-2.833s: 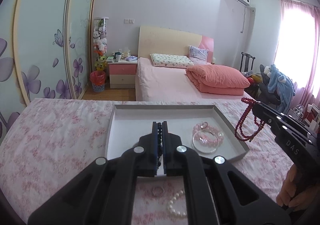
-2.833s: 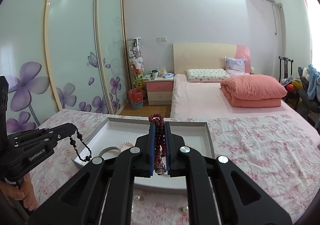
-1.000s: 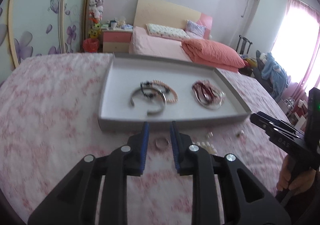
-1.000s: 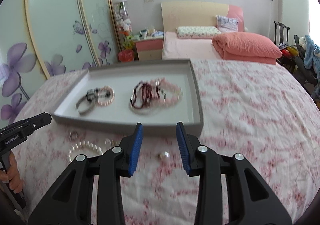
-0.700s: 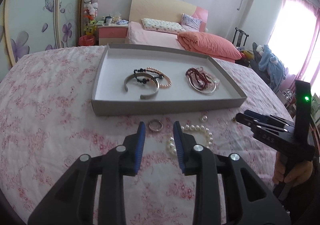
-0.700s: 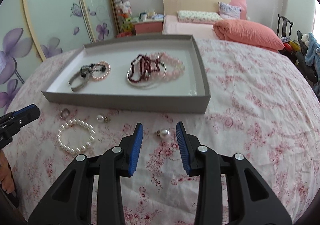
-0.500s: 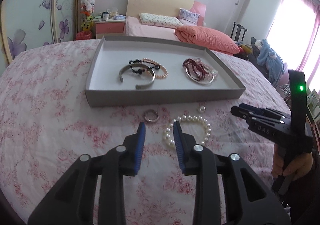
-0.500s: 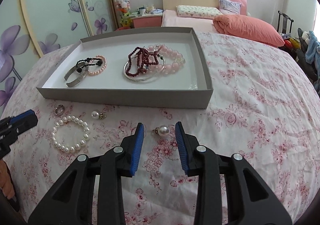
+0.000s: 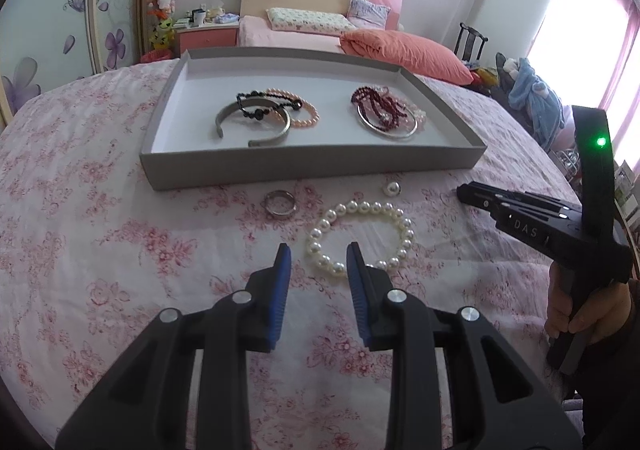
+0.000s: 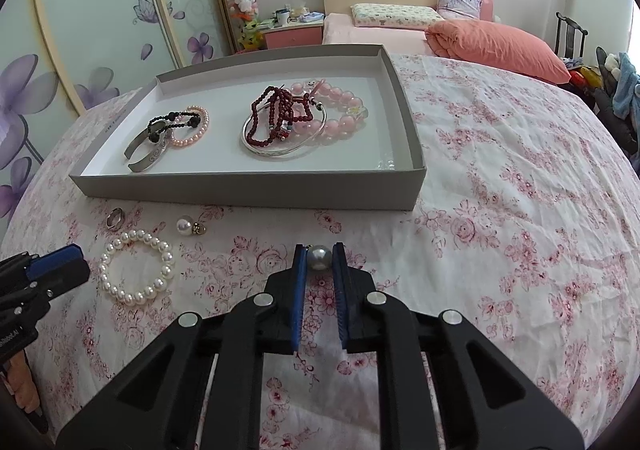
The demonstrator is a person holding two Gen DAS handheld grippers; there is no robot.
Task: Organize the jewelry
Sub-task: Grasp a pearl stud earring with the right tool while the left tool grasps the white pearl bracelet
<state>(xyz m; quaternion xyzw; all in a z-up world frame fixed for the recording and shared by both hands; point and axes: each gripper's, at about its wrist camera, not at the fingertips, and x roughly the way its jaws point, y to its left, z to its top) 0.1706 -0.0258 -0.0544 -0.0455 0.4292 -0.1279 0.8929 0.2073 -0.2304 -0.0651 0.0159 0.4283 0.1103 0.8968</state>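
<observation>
In the right wrist view my right gripper (image 10: 319, 257) is shut on a grey pearl earring (image 10: 319, 258) that rests on the flowered bedspread, just in front of the grey tray (image 10: 248, 191). The left gripper (image 9: 318, 252) is open and low over the cloth. The near-left beads of a white pearl bracelet (image 9: 362, 206) lie between its fingertips, and the pads do not press on them. A silver ring (image 9: 280, 203) and a second pearl earring (image 9: 392, 189) lie loose between the bracelet and the tray (image 9: 312, 165). The tray holds several bracelets and bangles.
The right gripper's body (image 9: 532, 226), held by a hand (image 9: 580, 314), reaches in from the right of the left wrist view. Wardrobe doors with purple flowers (image 10: 100, 33) stand on the left. A second bed with an orange quilt (image 10: 496, 45) lies behind the tray.
Both grippers have come down from over the tray to the bedspread in front of it. The right jaws have closed on the pearl earring. The left gripper has reached the pearl bracelet.
</observation>
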